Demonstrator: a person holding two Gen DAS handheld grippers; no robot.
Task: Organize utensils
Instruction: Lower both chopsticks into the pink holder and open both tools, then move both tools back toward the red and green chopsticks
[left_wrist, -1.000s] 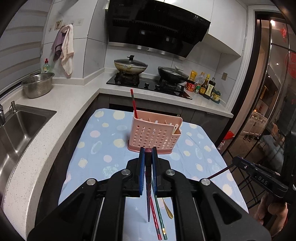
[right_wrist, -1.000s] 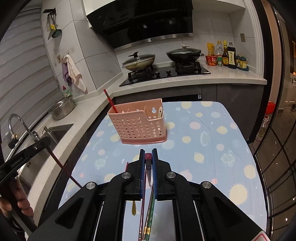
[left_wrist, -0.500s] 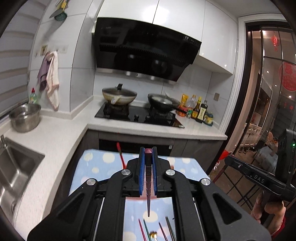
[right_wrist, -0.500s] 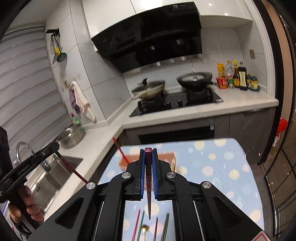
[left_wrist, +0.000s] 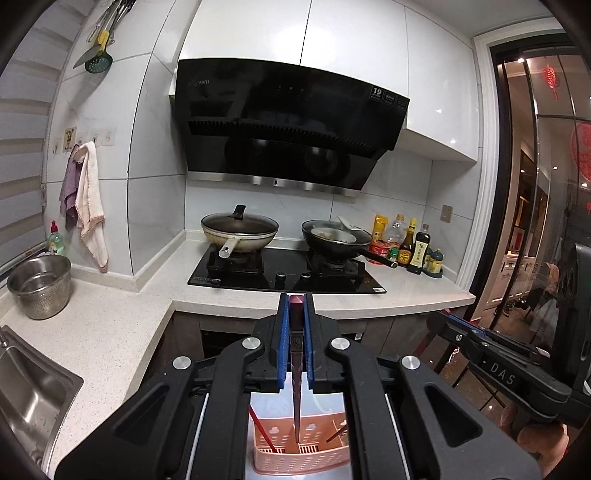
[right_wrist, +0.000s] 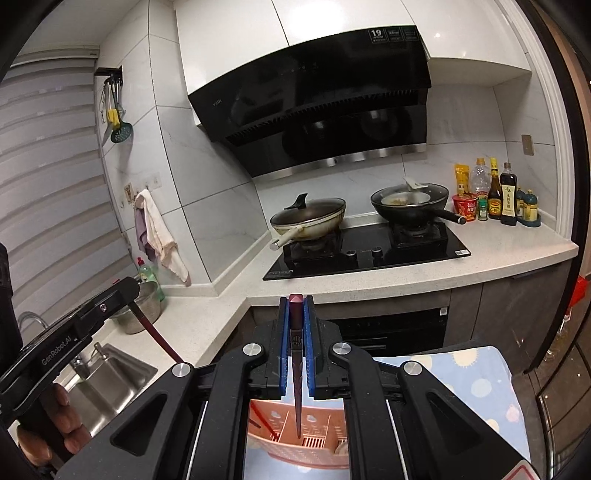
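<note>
Above the pink basket (left_wrist: 301, 456) you hold two chopsticks, one in each gripper. Your left gripper (left_wrist: 296, 301) is clenched on a dark maroon chopstick (left_wrist: 296, 373), its blunt end flush with the blue pads and its tapered tip hanging over the basket's middle section; your right gripper (right_wrist: 296, 302) is clamped on a matching maroon chopstick (right_wrist: 296, 376) whose tip also hangs over the basket. Already standing in the basket's left section is one red chopstick (left_wrist: 260, 428), leaning; another red tip shows at its right side, too small to name. That basket is perforated plastic with upright dividers and small cloud-shaped cut-outs in its back wall. It stands on a blue cloth (right_wrist: 476, 391) dotted with pale circles, whose far edge stops just short of the speckled white counter (right_wrist: 406, 280). Beyond the basket, the counter carries a black glass hob (left_wrist: 284, 273) with two lidded pans, a row of sauce bottles at its right end, and one steel pot (left_wrist: 40, 286) beside the sink at its left. Open air lies between the basket and the hob.
</note>
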